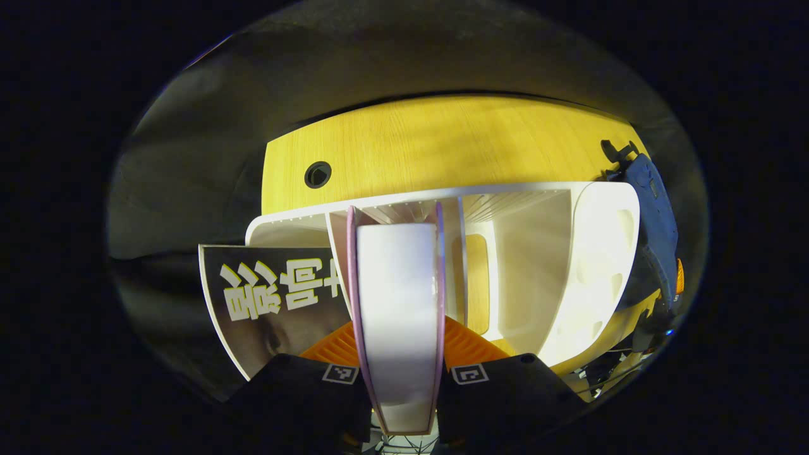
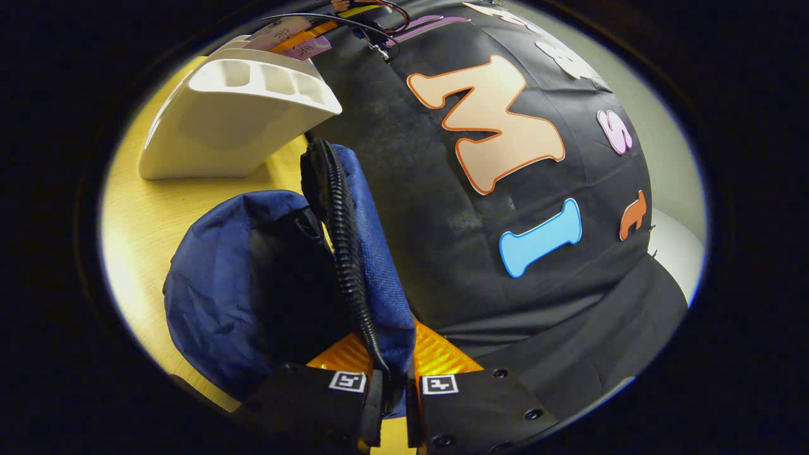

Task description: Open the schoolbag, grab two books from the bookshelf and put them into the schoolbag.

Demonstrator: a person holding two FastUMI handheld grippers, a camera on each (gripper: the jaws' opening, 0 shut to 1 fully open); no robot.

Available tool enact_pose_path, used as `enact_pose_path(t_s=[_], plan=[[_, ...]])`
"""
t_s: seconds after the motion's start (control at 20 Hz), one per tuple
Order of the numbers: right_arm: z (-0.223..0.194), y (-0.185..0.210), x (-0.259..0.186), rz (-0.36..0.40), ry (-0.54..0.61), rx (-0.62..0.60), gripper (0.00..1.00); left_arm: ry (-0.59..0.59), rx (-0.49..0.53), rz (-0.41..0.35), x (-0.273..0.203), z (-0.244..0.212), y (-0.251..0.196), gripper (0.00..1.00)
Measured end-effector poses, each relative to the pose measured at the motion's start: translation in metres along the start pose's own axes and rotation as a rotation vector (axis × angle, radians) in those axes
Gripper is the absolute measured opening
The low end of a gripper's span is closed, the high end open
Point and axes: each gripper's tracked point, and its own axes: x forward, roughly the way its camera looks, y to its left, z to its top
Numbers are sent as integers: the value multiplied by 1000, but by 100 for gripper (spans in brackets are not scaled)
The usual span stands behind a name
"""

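While the left hand-held gripper point(image 1: 398, 379) clamps both fingers on a purple-edged book point(image 1: 397, 316) above the white bookshelf point(image 1: 556, 265) on the wooden counter point(image 1: 442, 145), the right hand-held gripper point(image 2: 393, 385) pinches the blue schoolbag point(image 2: 253, 284)'s zippered rim beside the shelf.

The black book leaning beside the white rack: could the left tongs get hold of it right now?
Probably not at once. The left tongs are already clamped on a pink-edged book, so they have no room for another. The black book itself leans uncovered at the end of the white rack, so once freed they likely could.
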Motion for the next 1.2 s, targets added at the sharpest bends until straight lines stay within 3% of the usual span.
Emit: enact_pose_path(t_s=[0.25, 0.45, 0.7, 1.0, 1.05, 1.2], plan=[[-1, 0, -1, 3, 3, 0, 18, 29, -8, -23, -2, -4, -9, 38], [0, 0, -1, 5, -2, 1, 18, 8, -8, 4, -19, -8, -1, 37], [0, -1, -3, 10, -5, 7, 18, -30, -39, 21, -53, -26, 2, 37], [-1, -3, -2, 12, -9, 41, 18, -51, -151, -5, -111, -66, 2, 38], [-1, -3, -2, 16, -13, 44, 30, -67, -171, -9, -122, -71, 3, 37], [2, -5, -1, 27, -30, 48, 6, -114, -225, -18, -154, -88, 2, 37]])
